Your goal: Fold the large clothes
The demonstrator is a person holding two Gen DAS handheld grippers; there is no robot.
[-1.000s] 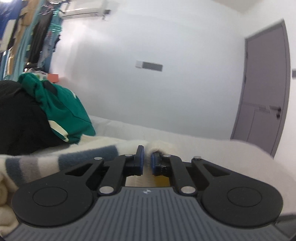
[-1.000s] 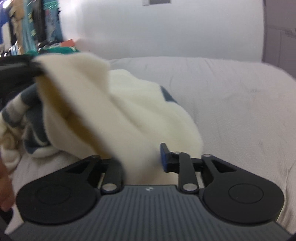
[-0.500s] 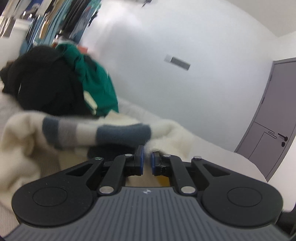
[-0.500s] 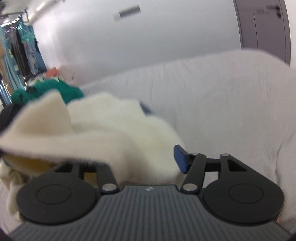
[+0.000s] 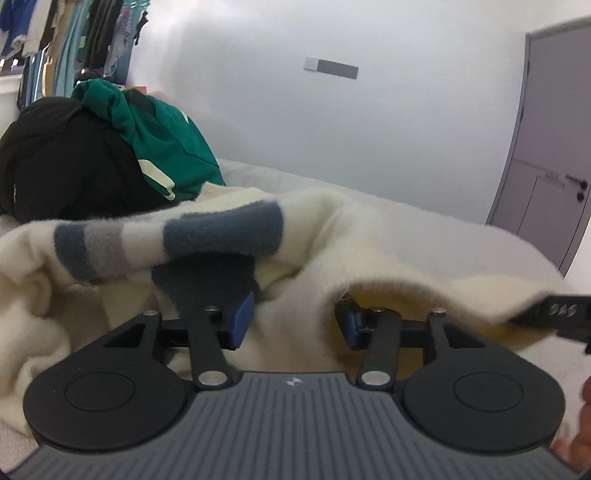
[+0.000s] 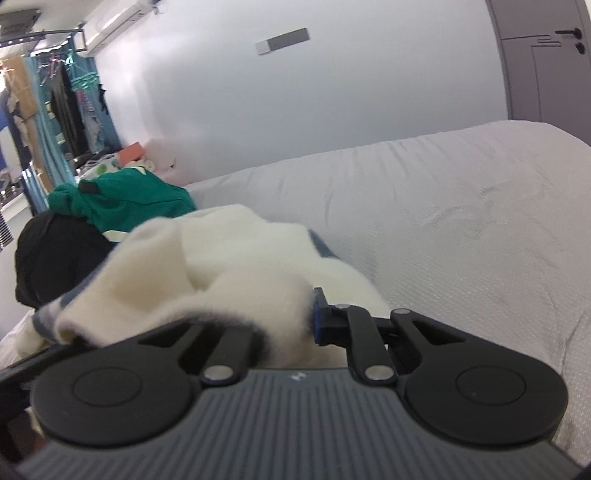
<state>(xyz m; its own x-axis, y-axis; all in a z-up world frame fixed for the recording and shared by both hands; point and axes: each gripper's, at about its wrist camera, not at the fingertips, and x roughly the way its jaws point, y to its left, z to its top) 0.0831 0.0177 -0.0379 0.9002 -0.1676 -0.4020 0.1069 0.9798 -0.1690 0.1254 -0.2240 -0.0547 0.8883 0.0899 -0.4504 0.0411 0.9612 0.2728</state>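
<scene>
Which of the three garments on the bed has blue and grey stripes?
The cream sweater, the one nearest the grippers. The green garment and the black garment behind it show no such stripes.

**Three garments on one bed**

One cream sweater [image 5: 343,236] with blue and grey stripes lies in front. Behind it are one green garment [image 5: 162,144] and one black garment [image 5: 62,158], making three loose garments on one bed [image 6: 461,206]. One rail of hanging clothes [image 5: 74,40] stands at the back; their number cannot be told. One door [image 5: 554,147], one air conditioner [image 6: 118,16] and two tools: left [image 5: 295,325], right [image 6: 291,328].
</scene>
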